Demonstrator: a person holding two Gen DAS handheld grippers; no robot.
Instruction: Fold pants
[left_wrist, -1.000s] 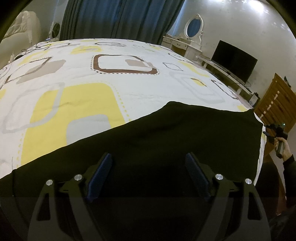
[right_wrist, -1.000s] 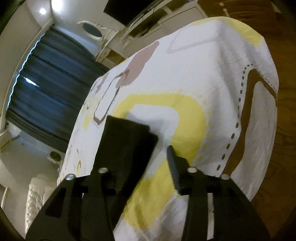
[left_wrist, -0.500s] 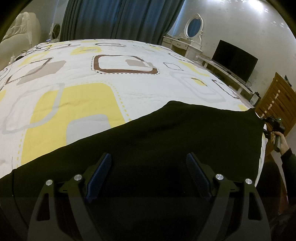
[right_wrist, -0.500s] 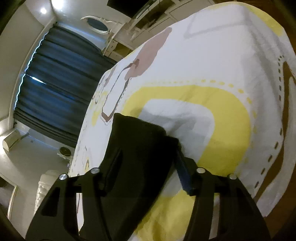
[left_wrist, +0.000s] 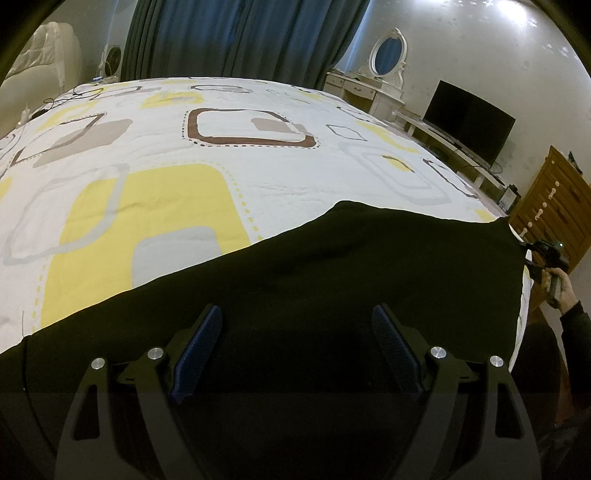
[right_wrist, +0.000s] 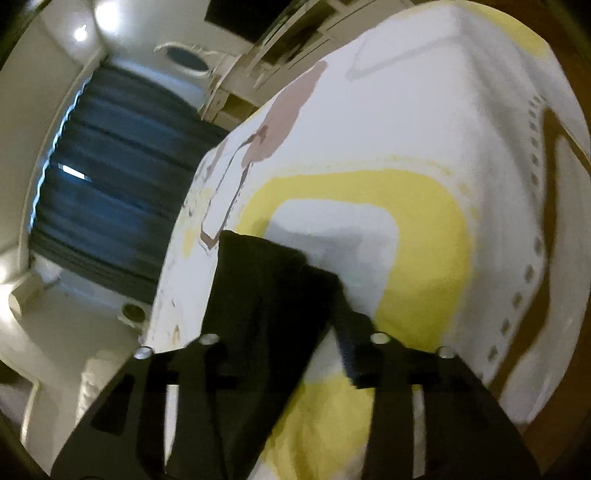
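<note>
Black pants (left_wrist: 332, 273) lie spread flat across the near part of the bed. My left gripper (left_wrist: 295, 332) hovers open just above the pants, its blue pads (left_wrist: 199, 343) wide apart and empty. My right gripper (left_wrist: 546, 254) shows at the far right end of the pants, at their corner. In the right wrist view, the pants (right_wrist: 266, 295) run between and over the jaws of the right gripper (right_wrist: 306, 314). The left finger is hidden under the cloth. The view is blurred, so its grip is unclear.
The bed has a white cover (left_wrist: 221, 155) with yellow, grey and brown squares. Dark curtains (left_wrist: 240, 37), a white dresser with an oval mirror (left_wrist: 384, 59), a TV (left_wrist: 469, 122) and a wooden drawer chest (left_wrist: 554, 203) stand beyond. The bed edge drops to wooden floor (right_wrist: 576, 66).
My right gripper has moved up to the pants' end corner, and the cloth now lies between its fingers. The left gripper has hardly moved.
</note>
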